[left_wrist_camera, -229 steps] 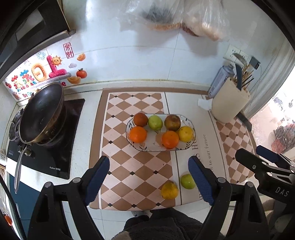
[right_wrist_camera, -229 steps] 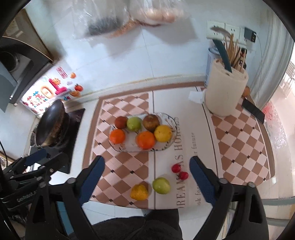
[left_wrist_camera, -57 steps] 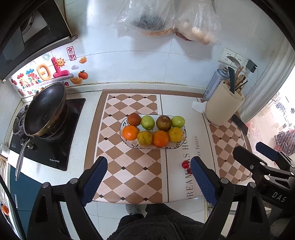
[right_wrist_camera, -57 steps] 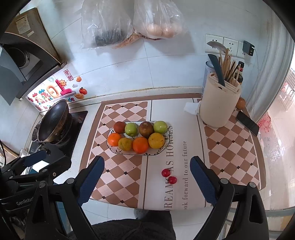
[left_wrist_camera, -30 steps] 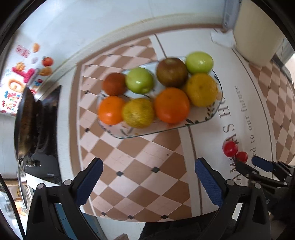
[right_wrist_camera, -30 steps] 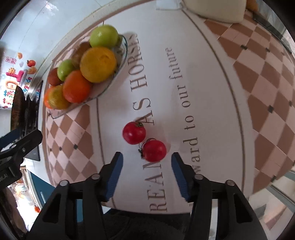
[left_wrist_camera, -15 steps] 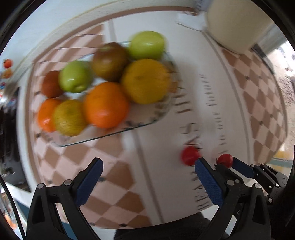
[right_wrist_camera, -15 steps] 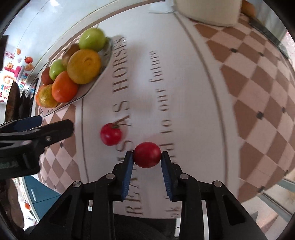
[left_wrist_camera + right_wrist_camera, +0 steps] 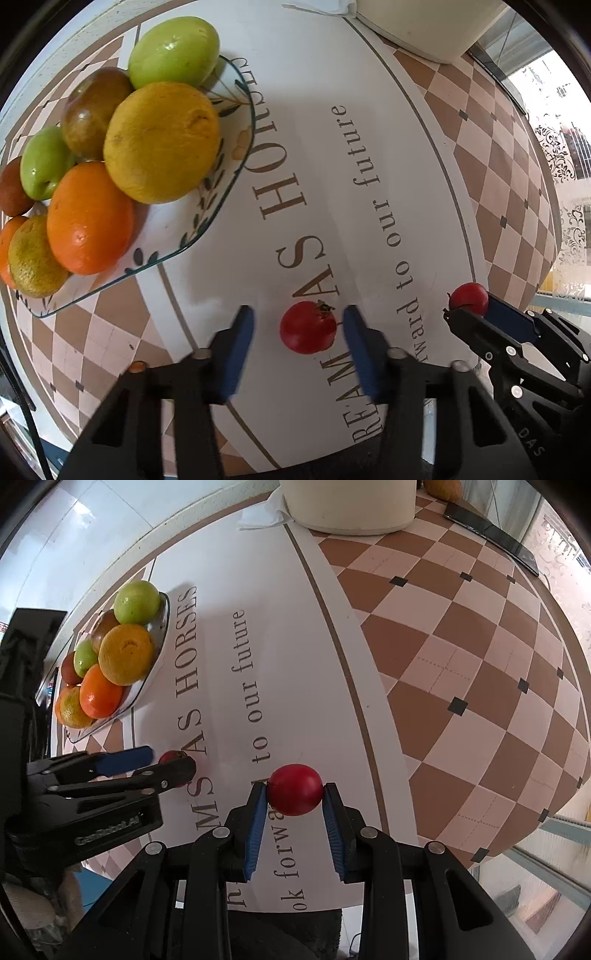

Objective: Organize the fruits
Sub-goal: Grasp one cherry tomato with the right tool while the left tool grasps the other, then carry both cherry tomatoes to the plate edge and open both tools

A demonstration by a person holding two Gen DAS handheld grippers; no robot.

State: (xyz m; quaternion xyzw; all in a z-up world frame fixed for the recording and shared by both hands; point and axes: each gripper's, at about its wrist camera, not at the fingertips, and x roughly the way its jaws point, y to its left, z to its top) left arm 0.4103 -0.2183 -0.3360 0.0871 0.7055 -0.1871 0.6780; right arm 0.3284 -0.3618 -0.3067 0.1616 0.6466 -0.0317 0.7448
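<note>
Between the left gripper's (image 9: pixel 299 332) spread fingers a red tomato (image 9: pixel 308 326) sits on the mat (image 9: pixel 332 166); neither pad touches it. Risk: a round fruit may roll or be nudged aside if one pad lands first. The right gripper (image 9: pixel 295 797) is clamped on a second tomato (image 9: pixel 294 789); an overly hard squeeze could bruise it. The dish (image 9: pixel 207 218) is already crowded, so an added tomato might roll off.
</note>
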